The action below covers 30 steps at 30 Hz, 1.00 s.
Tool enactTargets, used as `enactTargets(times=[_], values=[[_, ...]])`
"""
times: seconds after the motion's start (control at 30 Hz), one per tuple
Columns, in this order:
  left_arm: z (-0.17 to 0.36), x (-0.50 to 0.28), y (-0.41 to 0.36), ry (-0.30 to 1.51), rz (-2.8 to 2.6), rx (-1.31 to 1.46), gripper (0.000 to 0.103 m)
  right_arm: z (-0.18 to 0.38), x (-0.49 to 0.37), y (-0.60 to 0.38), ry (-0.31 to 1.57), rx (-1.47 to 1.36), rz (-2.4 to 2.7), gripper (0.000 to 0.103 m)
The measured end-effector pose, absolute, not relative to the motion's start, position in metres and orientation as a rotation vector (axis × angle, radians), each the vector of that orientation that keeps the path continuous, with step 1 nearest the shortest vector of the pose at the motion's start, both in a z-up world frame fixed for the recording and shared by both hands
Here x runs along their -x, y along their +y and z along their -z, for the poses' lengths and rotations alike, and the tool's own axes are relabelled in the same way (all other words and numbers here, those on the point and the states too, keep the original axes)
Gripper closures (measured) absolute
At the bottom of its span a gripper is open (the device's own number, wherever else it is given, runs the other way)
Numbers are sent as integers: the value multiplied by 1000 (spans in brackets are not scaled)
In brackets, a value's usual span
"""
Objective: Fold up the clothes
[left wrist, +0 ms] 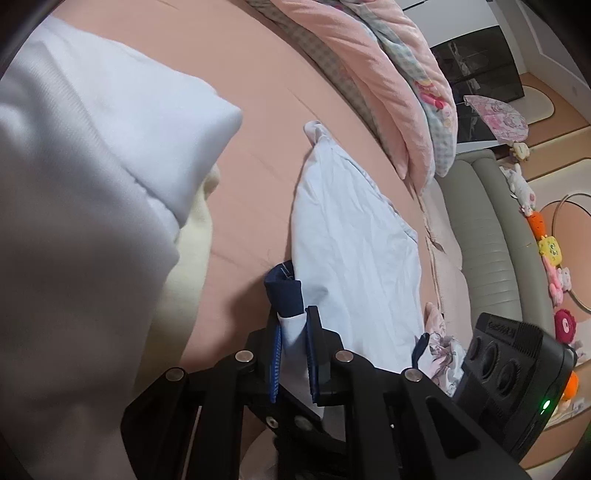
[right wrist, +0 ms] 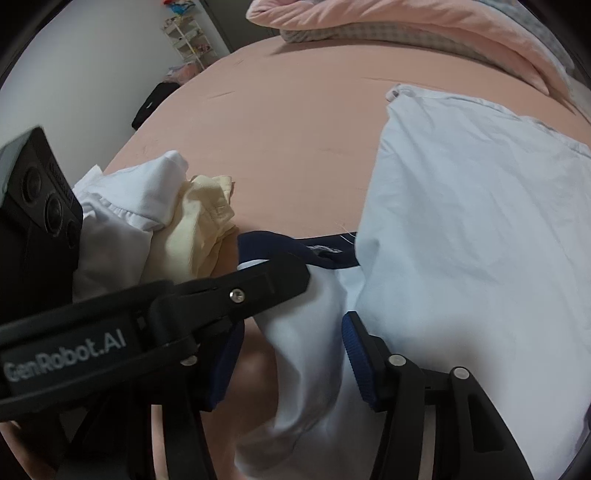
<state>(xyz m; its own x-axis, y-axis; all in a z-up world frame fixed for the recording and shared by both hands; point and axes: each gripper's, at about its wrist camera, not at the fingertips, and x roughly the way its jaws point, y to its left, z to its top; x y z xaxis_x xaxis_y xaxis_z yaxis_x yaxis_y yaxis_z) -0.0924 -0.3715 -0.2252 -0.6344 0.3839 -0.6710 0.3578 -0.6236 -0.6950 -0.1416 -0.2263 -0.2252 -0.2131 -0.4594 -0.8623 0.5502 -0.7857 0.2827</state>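
A pale blue shirt (left wrist: 351,240) (right wrist: 461,221) lies spread on the pink bed sheet (left wrist: 251,92) (right wrist: 277,129). Its sleeve ends in a navy cuff (left wrist: 284,288) (right wrist: 295,247) that points toward me. My left gripper (left wrist: 293,325) (right wrist: 273,280) is shut on the sleeve just behind the cuff, with pale cloth pinched between its blue pads. My right gripper (right wrist: 291,332) straddles the same sleeve lower down. Its jaws stand apart, the cloth hangs loosely between them, and the left pad (right wrist: 225,362) is clear of it.
A white garment (left wrist: 92,166) (right wrist: 147,195) and a cream one (left wrist: 192,251) (right wrist: 199,229) lie bunched to the left of the sleeve. A pink quilt (left wrist: 369,74) (right wrist: 406,26) is heaped at the far side. Soft toys (left wrist: 550,251) line the grey padded bed frame (left wrist: 491,240).
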Motion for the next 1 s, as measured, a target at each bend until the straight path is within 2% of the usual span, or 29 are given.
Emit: enactTargets(times=[0.03,0.07,0.1,0.13,0.27,0.4,0.5,0.6,0.83,1.0], values=[[225,93,-371,-1352,-2479,1342,93,226,141,-226,122,-1404,2044,73],[226,94,-370,-1348,-2479,1347,93,227,140,-226,136,-1412,2054,79],[226,95,-370,-1345,-2478,1356,93,228,139,-225,140,-1420,2068,92],[227,96,-370,-1345,-2477,1366,93,229,139,-222,125,-1426,2075,95],[227,93,-367,-1373,-2460,1349,93,218,124,-184,33,-1420,2082,98],[217,87,-369,-1422,-2438,1281,93,214,140,-233,99,-1342,2102,98],[205,84,-369,-1418,-2445,1240,93,191,116,-248,201,-1246,2109,98],[190,79,-369,-1396,-2465,1219,93,173,104,-257,217,-1205,2119,98],[163,78,-361,-1376,-2438,1166,93,152,95,-202,-115,-1237,2089,98],[143,86,-341,-1265,-2480,1187,93,137,90,-204,-179,-1205,2112,98]])
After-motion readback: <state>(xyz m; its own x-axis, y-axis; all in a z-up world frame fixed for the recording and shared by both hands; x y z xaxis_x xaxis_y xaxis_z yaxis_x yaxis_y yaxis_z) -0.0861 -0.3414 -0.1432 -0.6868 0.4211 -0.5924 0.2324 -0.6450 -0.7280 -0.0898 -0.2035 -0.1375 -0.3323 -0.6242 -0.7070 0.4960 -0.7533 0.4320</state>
